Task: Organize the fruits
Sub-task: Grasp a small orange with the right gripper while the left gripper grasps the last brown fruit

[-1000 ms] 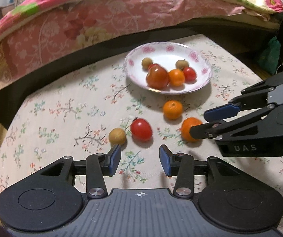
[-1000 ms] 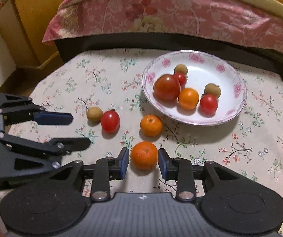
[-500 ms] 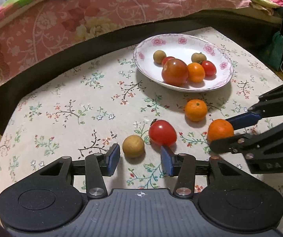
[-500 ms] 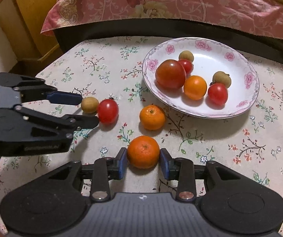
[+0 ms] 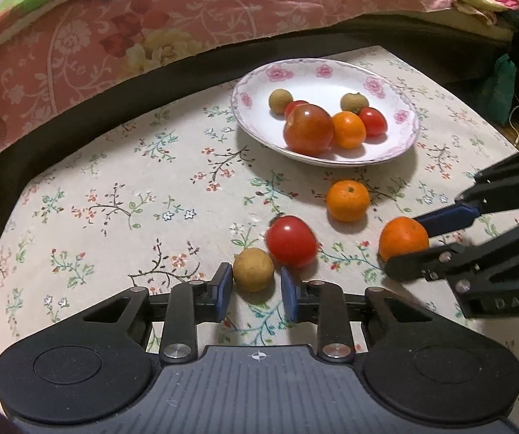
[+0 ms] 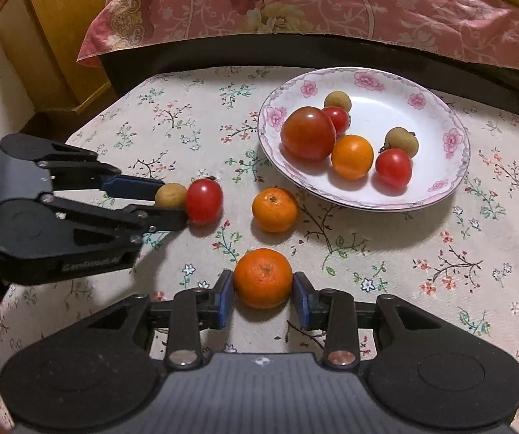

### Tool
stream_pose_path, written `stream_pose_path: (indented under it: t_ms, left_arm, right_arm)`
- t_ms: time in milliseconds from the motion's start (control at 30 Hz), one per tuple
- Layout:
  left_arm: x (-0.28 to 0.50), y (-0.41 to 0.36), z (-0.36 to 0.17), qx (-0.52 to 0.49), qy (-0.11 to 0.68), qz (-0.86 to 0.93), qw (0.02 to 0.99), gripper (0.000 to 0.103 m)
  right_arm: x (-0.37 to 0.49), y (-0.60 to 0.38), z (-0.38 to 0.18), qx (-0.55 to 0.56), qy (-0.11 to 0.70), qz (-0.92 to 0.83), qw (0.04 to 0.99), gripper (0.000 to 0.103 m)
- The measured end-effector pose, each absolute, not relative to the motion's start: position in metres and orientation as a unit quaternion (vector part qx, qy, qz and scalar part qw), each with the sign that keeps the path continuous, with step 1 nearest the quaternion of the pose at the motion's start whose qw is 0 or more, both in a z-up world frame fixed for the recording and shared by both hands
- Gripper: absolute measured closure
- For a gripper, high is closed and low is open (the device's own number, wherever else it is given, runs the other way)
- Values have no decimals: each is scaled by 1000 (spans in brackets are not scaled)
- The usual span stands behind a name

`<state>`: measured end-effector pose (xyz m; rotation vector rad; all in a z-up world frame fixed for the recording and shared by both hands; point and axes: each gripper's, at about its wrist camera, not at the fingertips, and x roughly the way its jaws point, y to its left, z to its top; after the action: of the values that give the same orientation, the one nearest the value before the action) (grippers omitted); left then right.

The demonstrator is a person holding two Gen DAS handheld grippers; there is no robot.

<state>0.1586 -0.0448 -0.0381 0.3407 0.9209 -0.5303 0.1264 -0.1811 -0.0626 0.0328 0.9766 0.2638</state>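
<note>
Left gripper: jaws apart, straddling the small tan fruit, which sits dead ahead between the blue pads. Gap visible each side, so no clamp yet. Red tomato lies just fwd-right of that fruit, touching or nearly so; right pad tip is close to it. Risk, in my judgement: closing may nudge the tomato.

Right gripper: jaws apart but close on the near tangerine, fruit centred between the pads, straight ahead. Contact w/ the pads cannot be confirmed; looks like touching or a hair off. Fruit rests on the tablecloth, not lifted.

Second tangerine lies further fwd of the right gripper, between it and the plate. Plate is ahead and to the right of the left gripper, ahead and slightly right of the right one; right gripper is the nearer of the two. Plate holds a large tomato, two small tomatoes, an orange fruit, two tan fruits.

Both targets round, no long axis to align to. Key relation: each fruit sits on its gripper's centreline, so next move appears to be close, lift, carry fwd to plate. Four fruits remain off the plate.
</note>
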Motion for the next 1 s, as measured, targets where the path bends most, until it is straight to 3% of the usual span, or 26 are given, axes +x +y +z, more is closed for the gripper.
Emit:
stream_pose_path:
  t_ms: [167, 467, 600, 1000]
  left_arm:
    - [150, -47, -33, 167, 435, -259, 846, 67]
    - [163, -47, -42, 153, 435, -244, 853, 59]
    - [162, -50, -42, 153, 435, -248, 852, 68]
    - [129, -53, -31, 153, 445, -272, 839, 68]
  right_arm:
    - [121, -182, -59, 16, 467, 129, 875, 68]
    - [120, -184, -62, 21, 469, 130, 874, 68]
    - [120, -186, -63, 21, 470, 129, 873, 68]
    - [111, -184, -59, 7, 471, 138, 871, 68]
